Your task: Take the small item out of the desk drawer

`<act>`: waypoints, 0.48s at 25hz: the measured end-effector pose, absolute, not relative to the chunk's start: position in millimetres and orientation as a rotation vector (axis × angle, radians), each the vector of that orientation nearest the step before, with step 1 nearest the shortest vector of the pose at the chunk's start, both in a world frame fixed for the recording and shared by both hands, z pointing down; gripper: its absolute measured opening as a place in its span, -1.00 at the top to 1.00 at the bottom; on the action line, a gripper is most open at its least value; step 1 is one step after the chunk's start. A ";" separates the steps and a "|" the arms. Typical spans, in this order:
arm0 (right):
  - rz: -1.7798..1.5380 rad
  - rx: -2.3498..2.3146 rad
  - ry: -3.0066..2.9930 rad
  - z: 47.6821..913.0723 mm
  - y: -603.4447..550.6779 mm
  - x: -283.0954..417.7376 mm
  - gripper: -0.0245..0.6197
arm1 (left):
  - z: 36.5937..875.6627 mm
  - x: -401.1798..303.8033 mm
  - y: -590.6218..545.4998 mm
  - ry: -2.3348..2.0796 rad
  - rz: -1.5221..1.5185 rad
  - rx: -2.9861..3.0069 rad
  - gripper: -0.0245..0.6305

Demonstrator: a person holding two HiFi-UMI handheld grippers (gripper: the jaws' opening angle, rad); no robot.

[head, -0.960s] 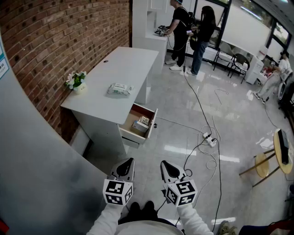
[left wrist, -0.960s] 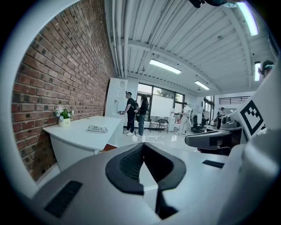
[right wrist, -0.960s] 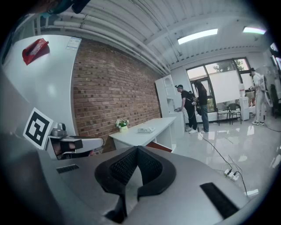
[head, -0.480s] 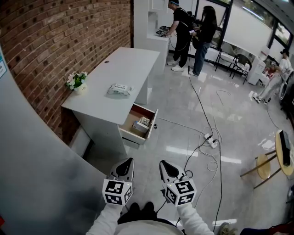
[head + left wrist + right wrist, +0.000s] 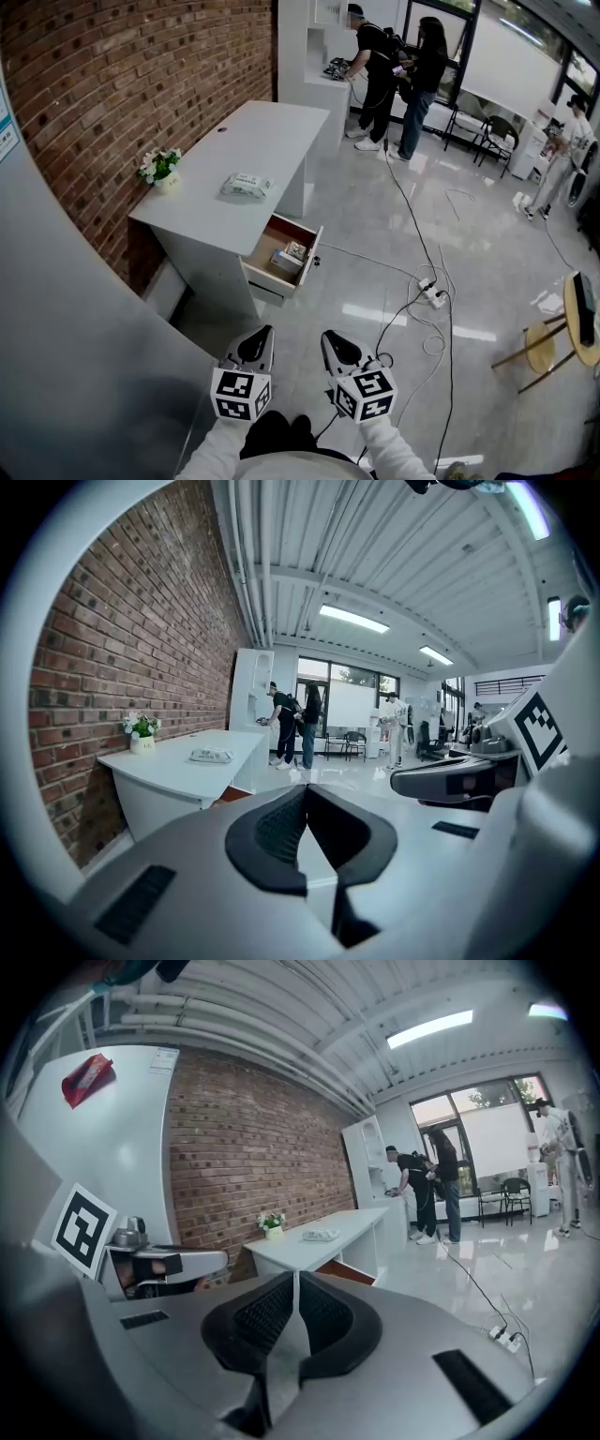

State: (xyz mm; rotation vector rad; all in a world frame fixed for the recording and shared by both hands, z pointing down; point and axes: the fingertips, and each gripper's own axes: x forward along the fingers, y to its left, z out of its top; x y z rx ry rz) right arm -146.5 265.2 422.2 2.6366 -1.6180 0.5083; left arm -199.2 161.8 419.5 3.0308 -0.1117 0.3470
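Observation:
The white desk (image 5: 234,159) stands against the brick wall, and its wooden drawer (image 5: 310,253) is pulled open toward the floor. Inside lie a small boxed item (image 5: 295,249) and a pale flat packet (image 5: 284,262). My left gripper (image 5: 255,343) and right gripper (image 5: 339,349) hover side by side low in the head view, well short of the drawer and over the floor. Both are shut with nothing between the jaws. The left gripper view shows the desk (image 5: 192,761) far off to the left; in the right gripper view the desk (image 5: 328,1237) is ahead.
A wipes packet (image 5: 246,185) and a small flower pot (image 5: 159,169) sit on the desk. A power strip (image 5: 431,291) with trailing cables lies on the glossy floor at right. A grey curved wall (image 5: 75,356) is close at left. People (image 5: 398,66) stand at the back.
The head view has drifted slightly, so the desk sits a little lower and further right in the picture. Both grippers stay shut in nearly the same place.

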 end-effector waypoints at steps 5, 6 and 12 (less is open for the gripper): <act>0.526 2.641 -1.629 424.7 267.6 -141.8 0.83 | 419.0 -193.6 163.4 -0.121 0.351 3.037 0.87; 0.529 2.639 -1.632 425.2 267.1 -140.1 0.83 | 419.2 -191.5 162.6 -0.123 0.352 3.037 0.87; 0.563 2.635 -1.635 430.3 263.2 -124.0 0.80 | 423.1 -173.9 158.9 -0.123 0.368 3.029 0.87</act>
